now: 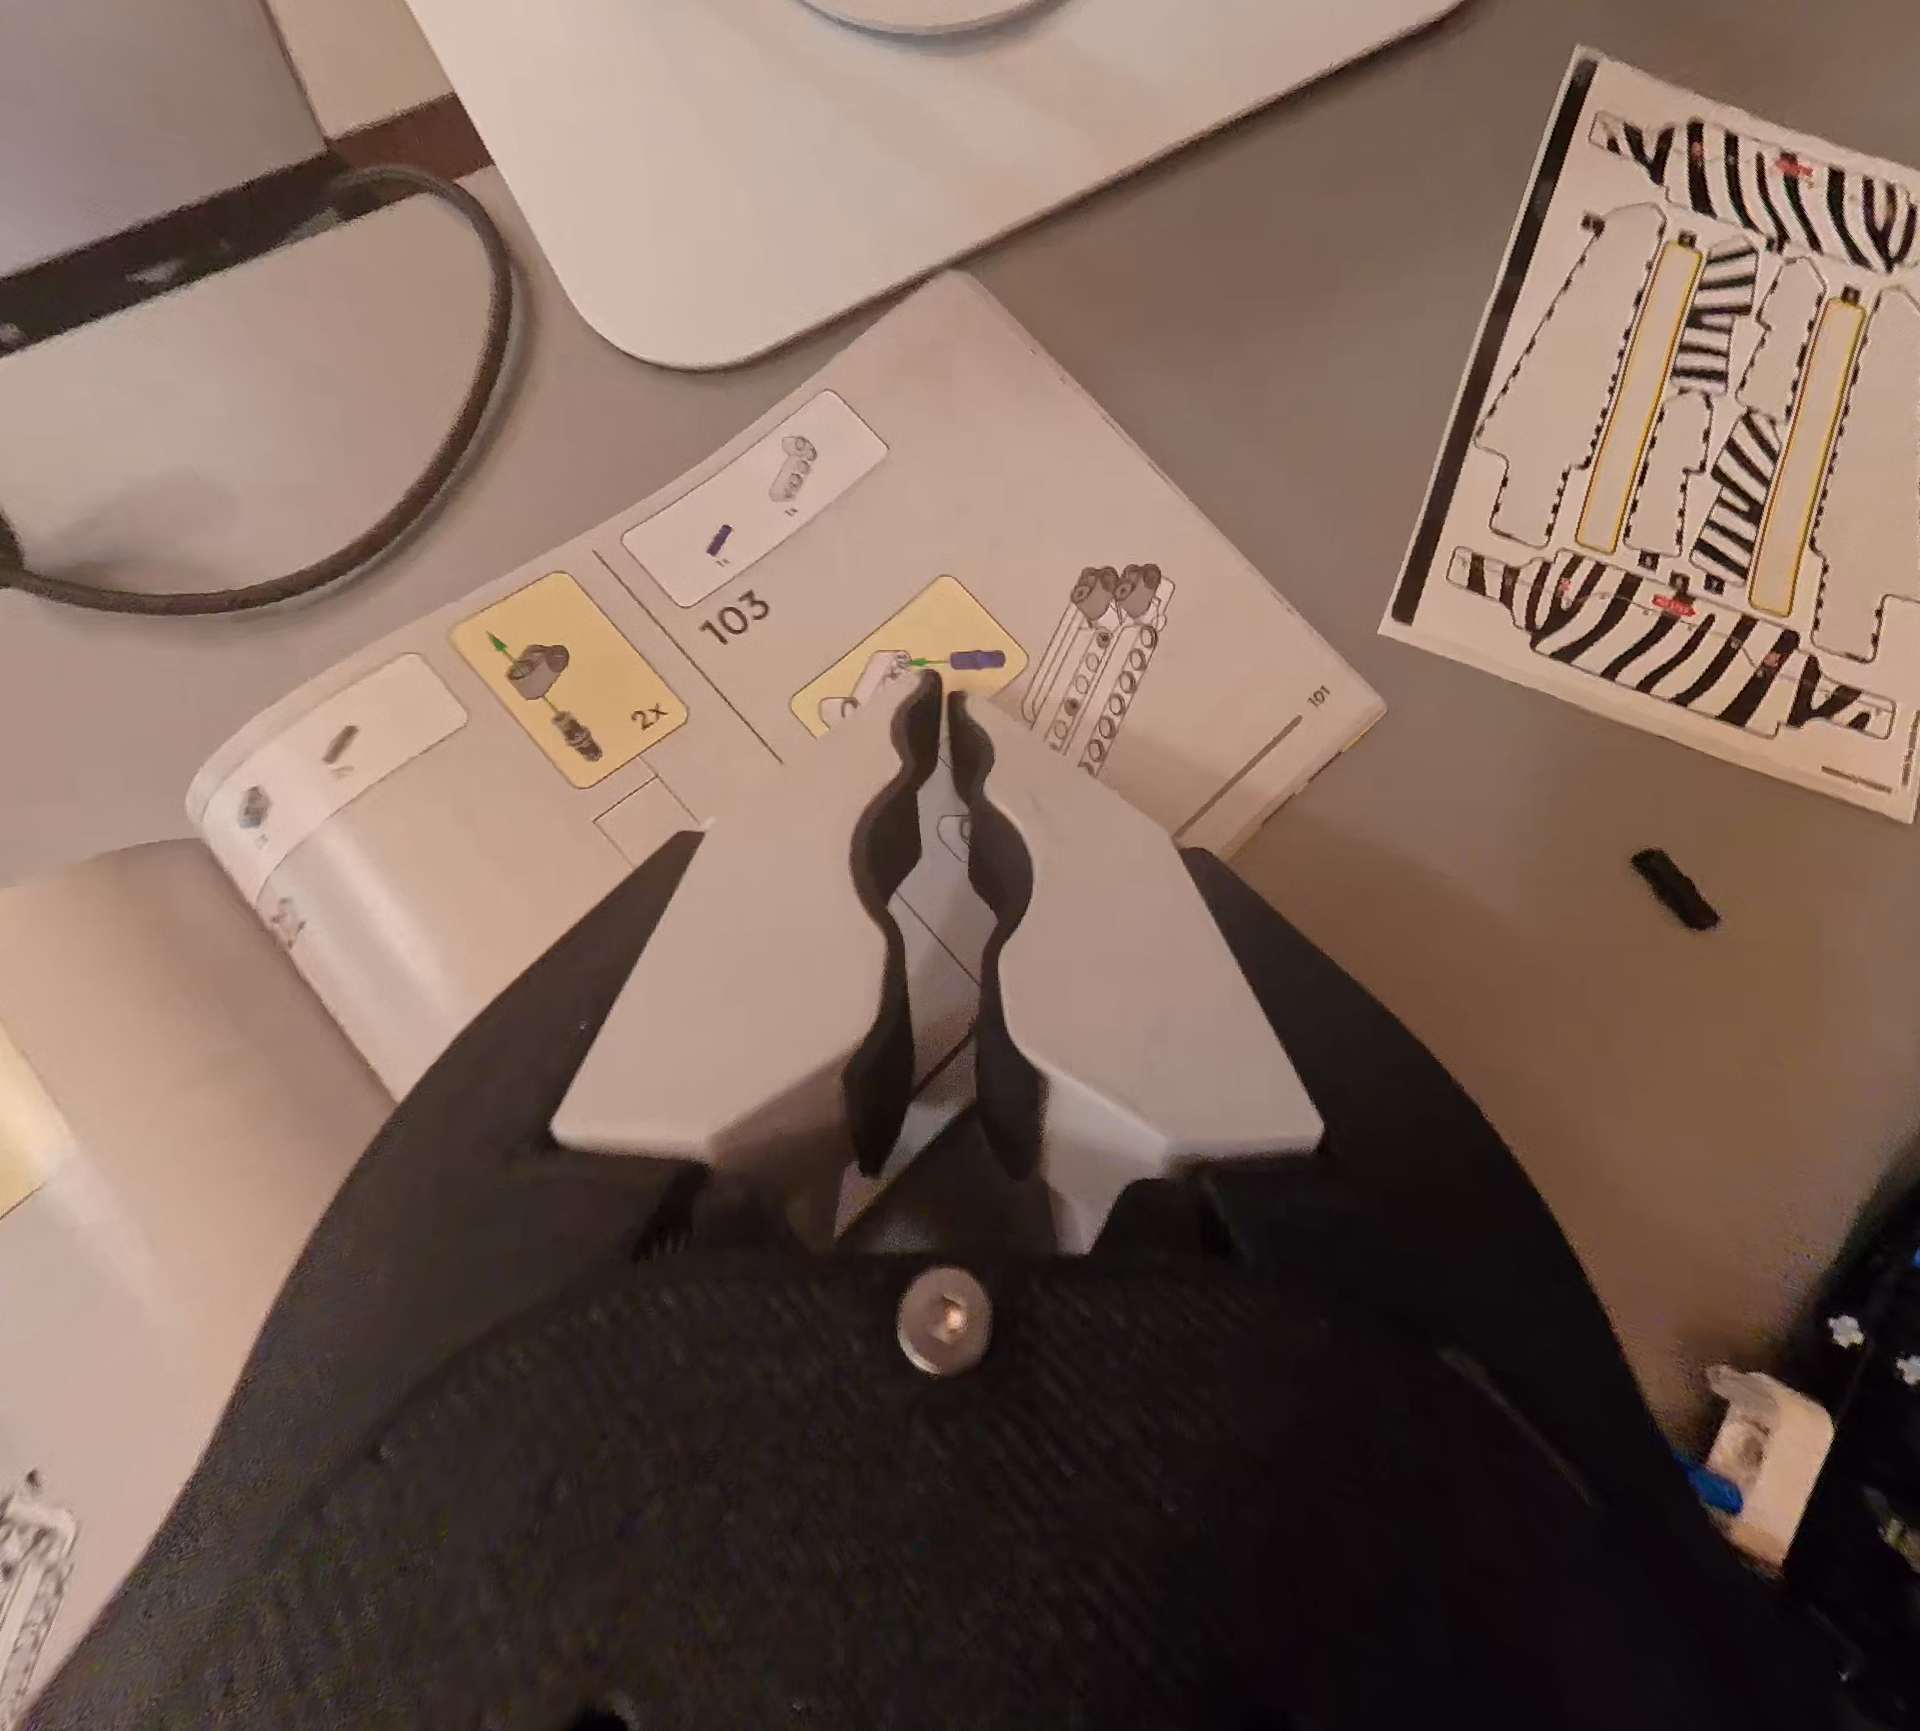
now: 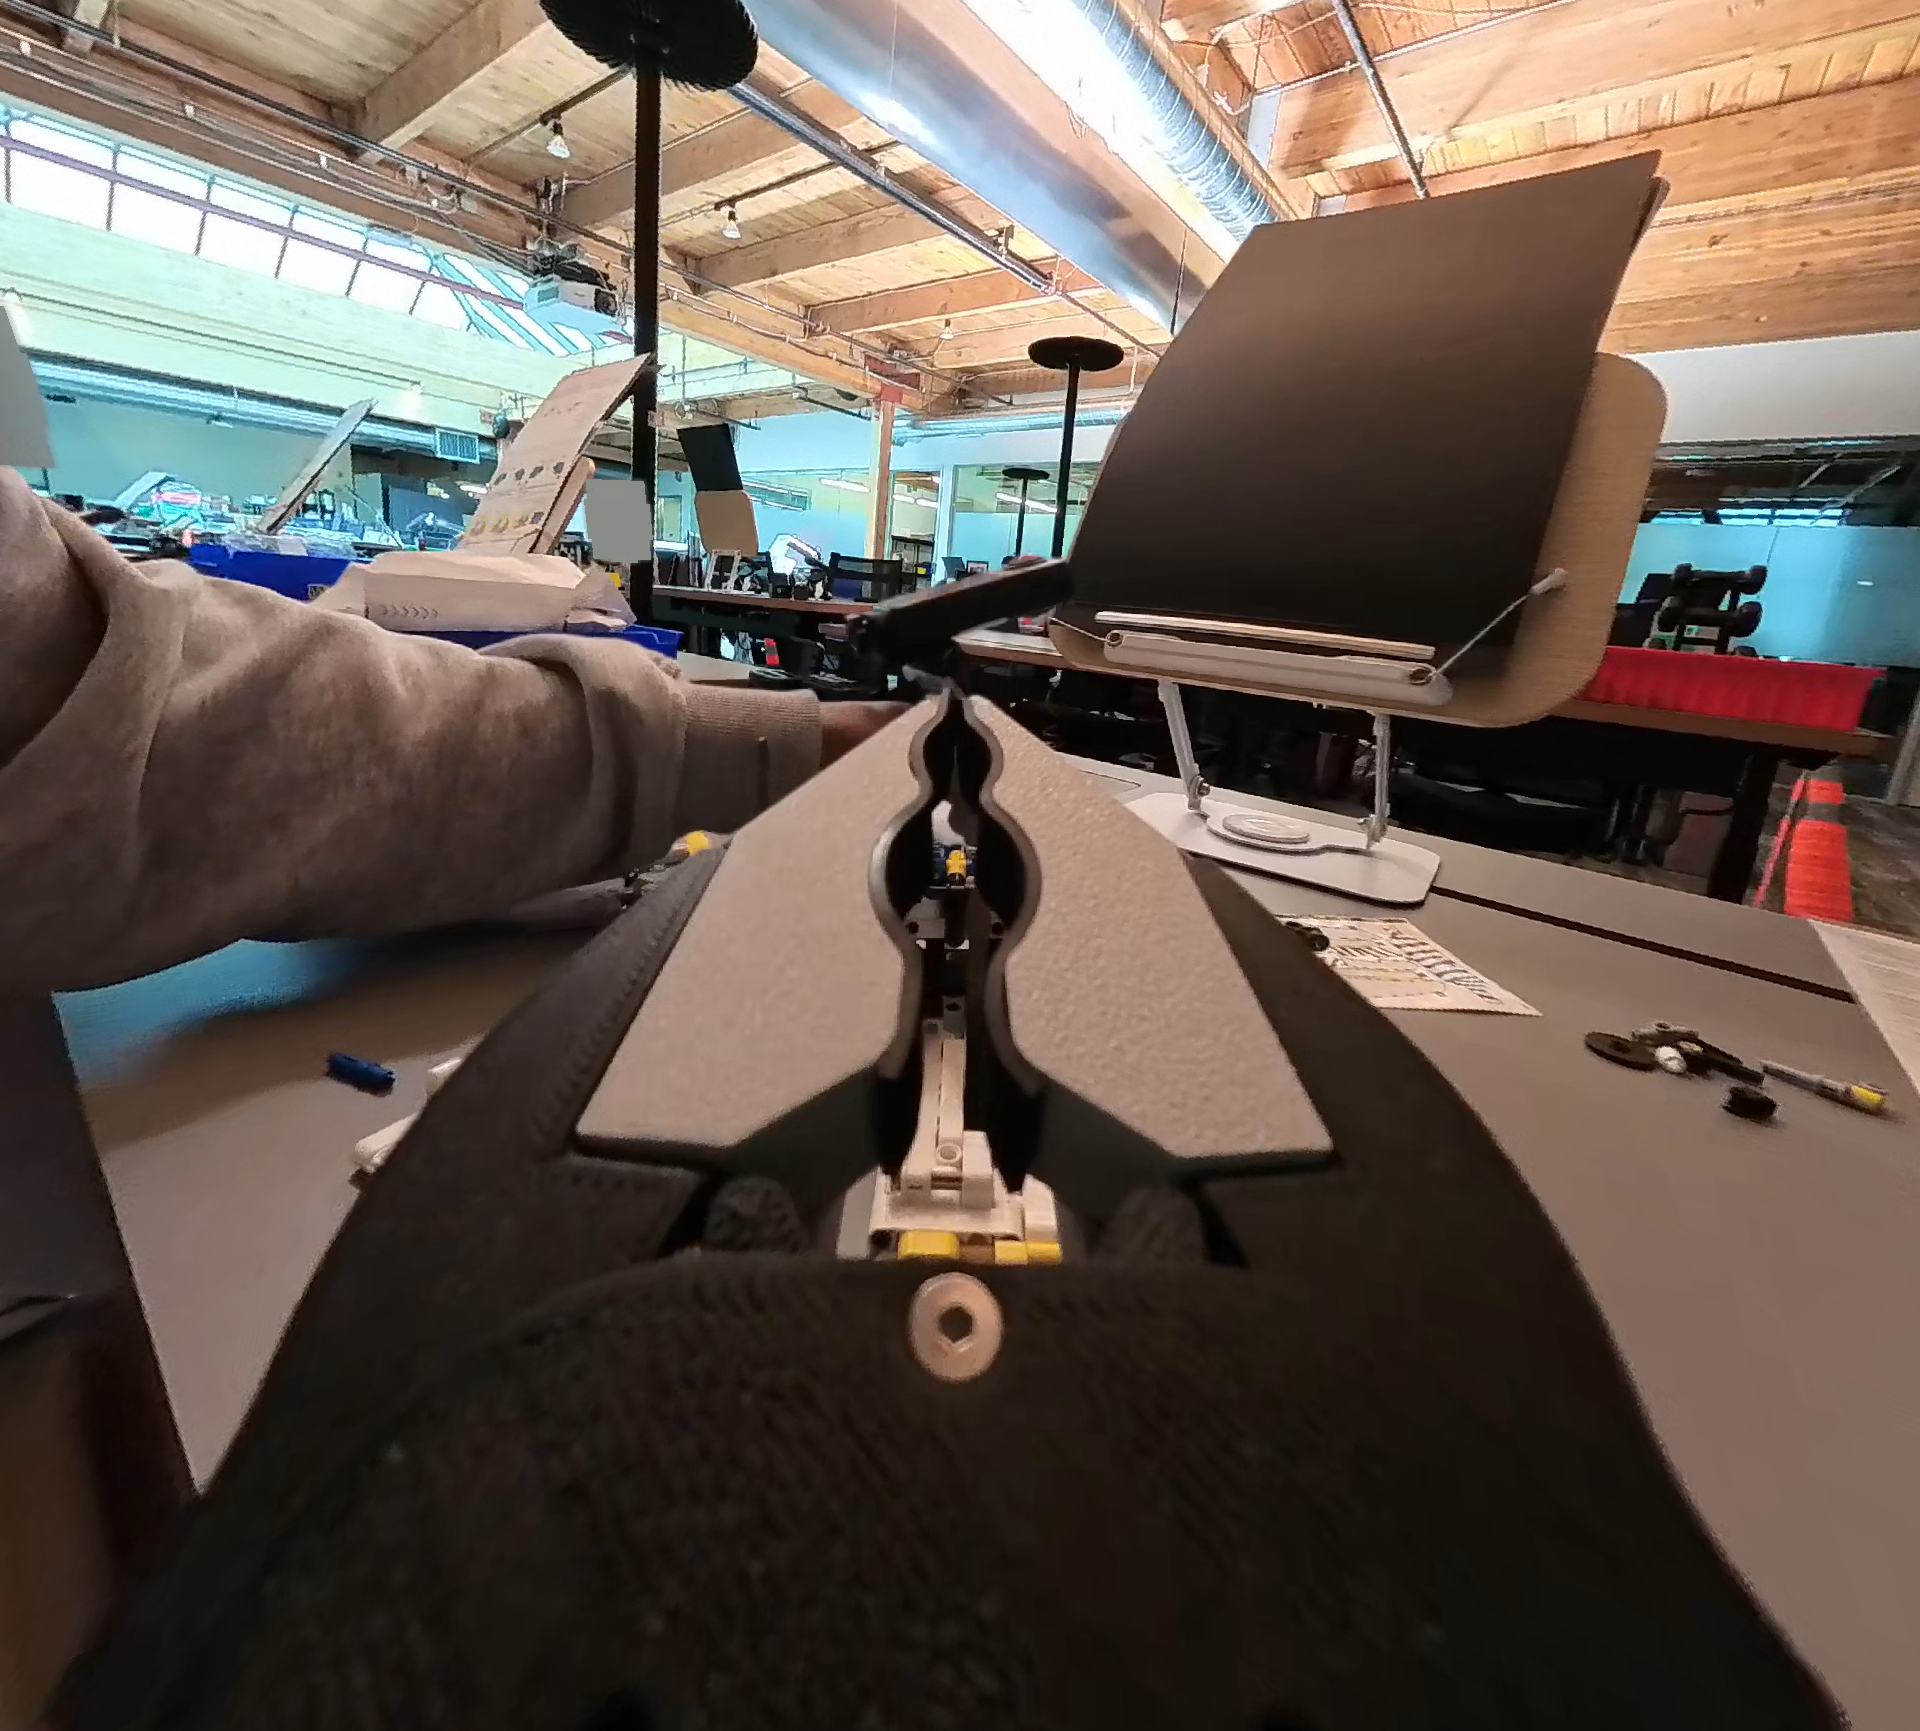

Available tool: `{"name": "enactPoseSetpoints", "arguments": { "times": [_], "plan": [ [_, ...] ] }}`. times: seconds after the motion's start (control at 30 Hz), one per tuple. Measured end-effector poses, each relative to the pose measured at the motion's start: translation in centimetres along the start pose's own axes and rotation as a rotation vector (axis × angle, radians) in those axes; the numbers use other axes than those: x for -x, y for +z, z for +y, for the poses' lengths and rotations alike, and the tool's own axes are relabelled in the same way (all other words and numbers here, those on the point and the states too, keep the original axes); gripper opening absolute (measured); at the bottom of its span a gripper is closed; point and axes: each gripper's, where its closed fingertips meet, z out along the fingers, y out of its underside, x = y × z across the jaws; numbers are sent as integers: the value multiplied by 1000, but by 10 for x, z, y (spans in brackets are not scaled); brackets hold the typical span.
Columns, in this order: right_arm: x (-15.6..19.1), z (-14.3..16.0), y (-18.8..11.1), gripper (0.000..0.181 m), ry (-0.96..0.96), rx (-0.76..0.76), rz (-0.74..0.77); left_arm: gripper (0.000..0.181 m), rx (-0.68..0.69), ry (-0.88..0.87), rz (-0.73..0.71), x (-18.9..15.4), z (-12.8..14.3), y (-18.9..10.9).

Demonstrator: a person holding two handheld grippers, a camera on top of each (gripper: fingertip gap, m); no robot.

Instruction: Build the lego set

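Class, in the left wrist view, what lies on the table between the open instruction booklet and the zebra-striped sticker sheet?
Nothing: between booklet and sticker sheet only bare grey table shows, in the left wrist view.

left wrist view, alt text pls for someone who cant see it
The left tool, shut and empty, hovers over an open instruction booklet on a grey table. A zebra-striped sticker sheet and small black piece lie right of it.

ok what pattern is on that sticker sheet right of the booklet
Black-and-white zebra stripes on the sticker sheet, plus two yellow bars; clearest in the left wrist view.

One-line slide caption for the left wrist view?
Shut left gripper poised over the open instruction booklet, sticker sheet and small black piece alongside.
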Motion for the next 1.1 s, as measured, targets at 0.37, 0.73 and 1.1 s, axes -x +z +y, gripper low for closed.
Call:
{"name": "enactPoseSetpoints", "arguments": {
  "times": [0.37,0.73,1.1],
  "plan": [
    [1,0,0,0,-5,-4,-4,99,36,-20,-43,-1,4,11],
    [2,-2,-1,0,-9,-15,-8,17,44,-17,-24,3,3,7],
    [2,-2,-1,0,-10,-12,-7,1,-255,-221,185,39,-12,-82]
  ]
}}
